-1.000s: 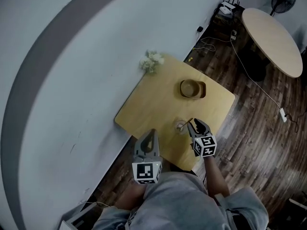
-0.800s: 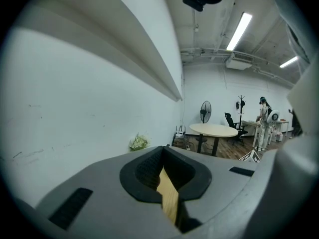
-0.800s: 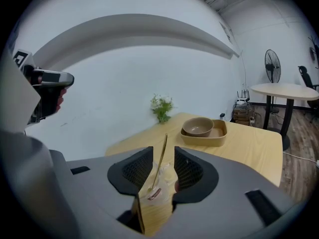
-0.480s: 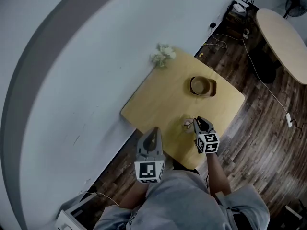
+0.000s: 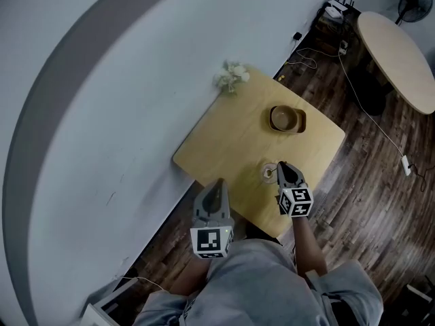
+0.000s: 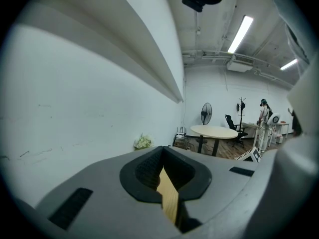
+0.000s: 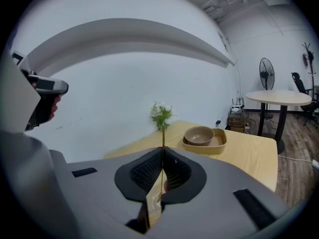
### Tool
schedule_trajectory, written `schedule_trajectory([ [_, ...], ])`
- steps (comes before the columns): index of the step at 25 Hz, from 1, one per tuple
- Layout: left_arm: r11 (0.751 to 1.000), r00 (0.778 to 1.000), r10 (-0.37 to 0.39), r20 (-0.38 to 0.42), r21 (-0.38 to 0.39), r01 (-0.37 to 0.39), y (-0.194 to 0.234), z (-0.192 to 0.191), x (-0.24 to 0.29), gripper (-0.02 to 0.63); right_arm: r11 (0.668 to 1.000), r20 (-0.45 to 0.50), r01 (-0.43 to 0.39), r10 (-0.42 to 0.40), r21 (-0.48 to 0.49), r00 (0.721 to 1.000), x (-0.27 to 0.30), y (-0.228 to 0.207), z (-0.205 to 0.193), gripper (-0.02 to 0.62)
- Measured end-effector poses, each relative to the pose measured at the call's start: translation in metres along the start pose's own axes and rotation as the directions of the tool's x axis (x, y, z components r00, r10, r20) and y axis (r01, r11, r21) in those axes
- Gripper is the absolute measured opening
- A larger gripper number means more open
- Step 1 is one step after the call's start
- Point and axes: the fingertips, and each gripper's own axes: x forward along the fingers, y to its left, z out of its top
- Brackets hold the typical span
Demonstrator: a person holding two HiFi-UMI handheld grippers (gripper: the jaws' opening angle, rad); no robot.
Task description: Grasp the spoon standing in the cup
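Your right gripper (image 7: 162,169) had its jaws closed on the thin handle of the spoon (image 7: 163,138), which stood upright between them. The spoon was in the cup (image 5: 269,173), just under the jaw tips, near the front edge of the wooden table (image 5: 231,138). Your left gripper (image 6: 166,183) was closed and empty, with only a sliver of tabletop showing between its jaws. It hung at the table's near edge, well apart from the cup. Beyond the cup sat a bowl (image 5: 286,117) in a tray. Flowers (image 5: 231,76) stood at the wall-side edge.
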Motion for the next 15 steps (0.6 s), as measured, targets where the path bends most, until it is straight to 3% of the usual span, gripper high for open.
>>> schedule_trajectory([
  [8,0.996,0.996,-0.084,0.026,-0.002,0.084,0.006,-0.001,-0.021,0.002,0.996,0.112,0.087,-0.088,0.014,0.990,-0.041,0.020,0.038,0.002],
  [15,0.987,0.986,-0.158,0.052,0.009,0.158,0.014,0.003,-0.046,0.002,0.985,0.228,0.172,-0.175,0.031,0.958,-0.093,0.045,0.068,0.002],
])
